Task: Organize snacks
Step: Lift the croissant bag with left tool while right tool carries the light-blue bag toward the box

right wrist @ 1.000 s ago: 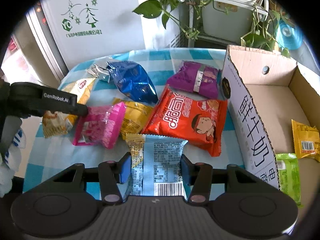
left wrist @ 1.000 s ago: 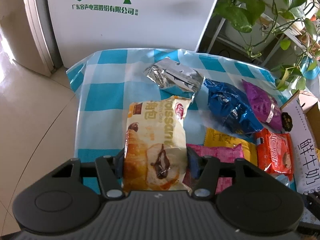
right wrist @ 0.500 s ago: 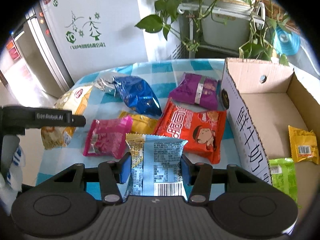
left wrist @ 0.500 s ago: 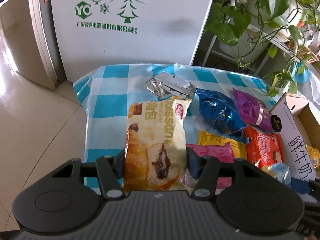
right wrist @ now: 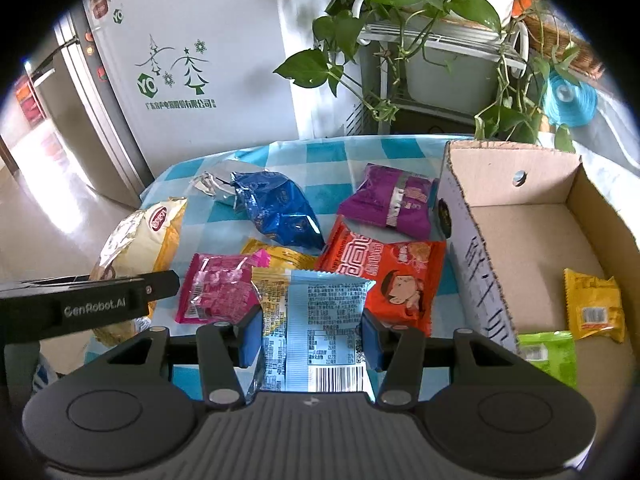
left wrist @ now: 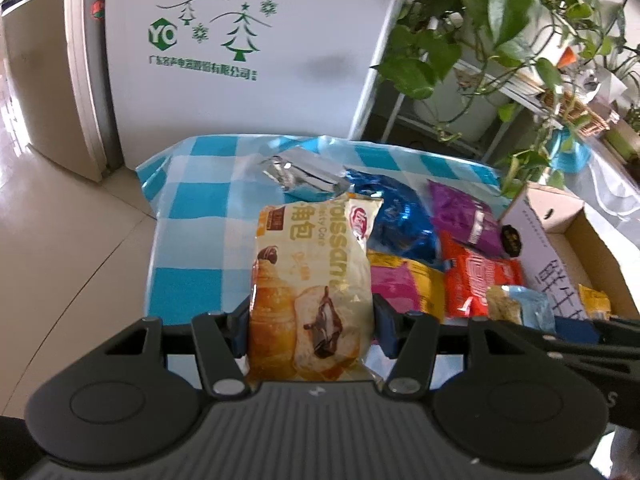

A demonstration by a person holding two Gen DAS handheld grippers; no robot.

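My left gripper is shut on a cream croissant packet and holds it above the checked tablecloth. My right gripper is shut on a light blue snack packet, held above the table's near side. The croissant packet and the left gripper body show at the left of the right wrist view. The cardboard box stands at the right with a yellow packet and a green packet inside.
On the cloth lie a silver packet, blue packet, purple packet, orange-red packet, pink packet and yellow packet. A white fridge and potted plants stand behind.
Both grippers have risen and pulled back with their packets held; the table and box look farther away. The left gripper has turned right, bringing the box into its view.
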